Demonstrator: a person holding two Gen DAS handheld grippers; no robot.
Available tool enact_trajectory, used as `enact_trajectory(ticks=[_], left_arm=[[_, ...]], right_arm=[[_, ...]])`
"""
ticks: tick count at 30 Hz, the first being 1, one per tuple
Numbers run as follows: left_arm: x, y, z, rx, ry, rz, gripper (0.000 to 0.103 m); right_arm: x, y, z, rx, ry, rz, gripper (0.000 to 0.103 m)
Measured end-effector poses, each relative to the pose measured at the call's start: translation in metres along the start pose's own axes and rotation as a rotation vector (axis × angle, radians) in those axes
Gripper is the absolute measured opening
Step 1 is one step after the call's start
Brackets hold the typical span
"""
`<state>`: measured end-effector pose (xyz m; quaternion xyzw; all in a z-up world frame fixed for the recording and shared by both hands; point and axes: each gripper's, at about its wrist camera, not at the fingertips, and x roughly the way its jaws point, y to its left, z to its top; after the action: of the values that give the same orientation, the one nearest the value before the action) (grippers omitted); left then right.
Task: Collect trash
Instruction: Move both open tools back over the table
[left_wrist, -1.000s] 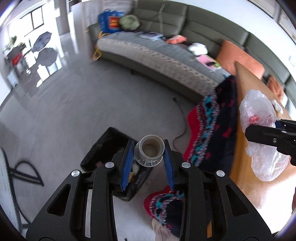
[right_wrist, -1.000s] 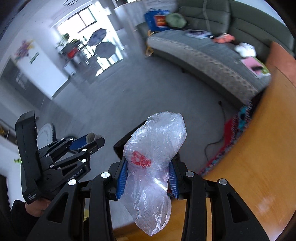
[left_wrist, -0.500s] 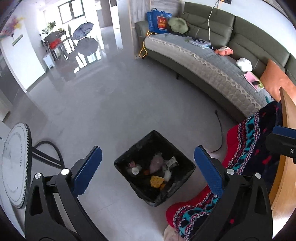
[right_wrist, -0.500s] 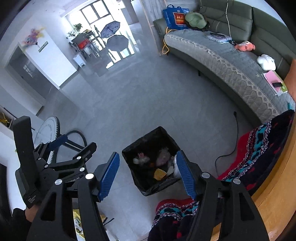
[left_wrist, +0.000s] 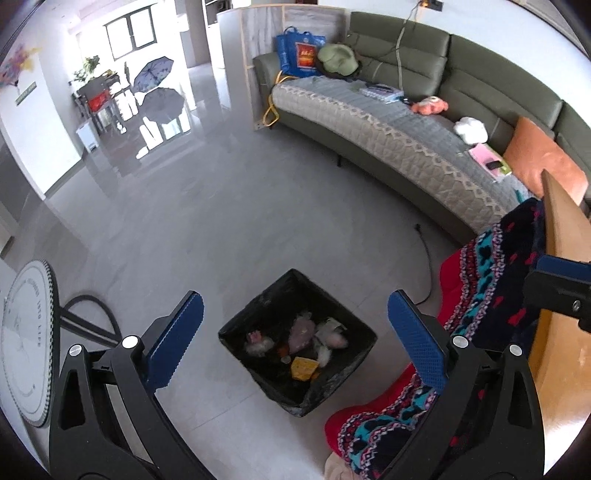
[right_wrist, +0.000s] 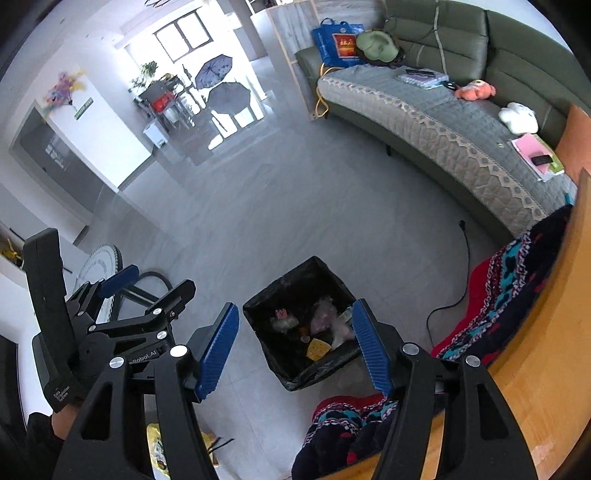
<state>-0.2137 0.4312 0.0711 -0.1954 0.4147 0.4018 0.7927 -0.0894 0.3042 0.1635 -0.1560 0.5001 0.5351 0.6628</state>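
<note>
Blue-padded fingers on both grippers stand apart and empty: left gripper (left_wrist: 291, 332) spread widest, right gripper (right_wrist: 295, 347) spread less, nothing between either pair. Trash (left_wrist: 299, 338) lies below them in the bin (left_wrist: 295, 280), a black-lined square bin on the grey floor (left_wrist: 221, 221), well apart from the fingers in both wrist views, framed in the gap. Looks like crumpled wrappers, clear plastic, a yellow scrap (right_wrist: 318, 348); probably light, soft, crushes easily, thin film likely slippery, so pinch bunched folds, not a flat face. Table (right_wrist: 535, 350) edge at right, patterned blanket (left_wrist: 495, 288) draped over it beside the bin. No loose trash seen on the floor near the bin. Sofa (left_wrist: 406, 147) far back with small stuff on it, can't tell if any is trash.
</note>
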Motion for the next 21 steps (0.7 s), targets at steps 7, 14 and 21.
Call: enact_trajectory(ticks=[7, 14, 21], left_arm=[[-0.022, -0.051, 0.006, 0.079, -0.038, -0.064, 0.097], [-0.046, -0.133, -0.002, 0.184, -0.064, -0.176, 0.097], [-0.067, -0.235, -0.022, 0.311, -0.052, -0.306, 0.097]], right_arm=[[-0.045, -0.039, -0.023, 0.066, -0.056, -0.029, 0.065], [-0.099, -0.100, -0.060, 0.177, -0.112, -0.081, 0.065], [-0.149, -0.165, -0.106, 0.288, -0.163, -0.161, 0.065]])
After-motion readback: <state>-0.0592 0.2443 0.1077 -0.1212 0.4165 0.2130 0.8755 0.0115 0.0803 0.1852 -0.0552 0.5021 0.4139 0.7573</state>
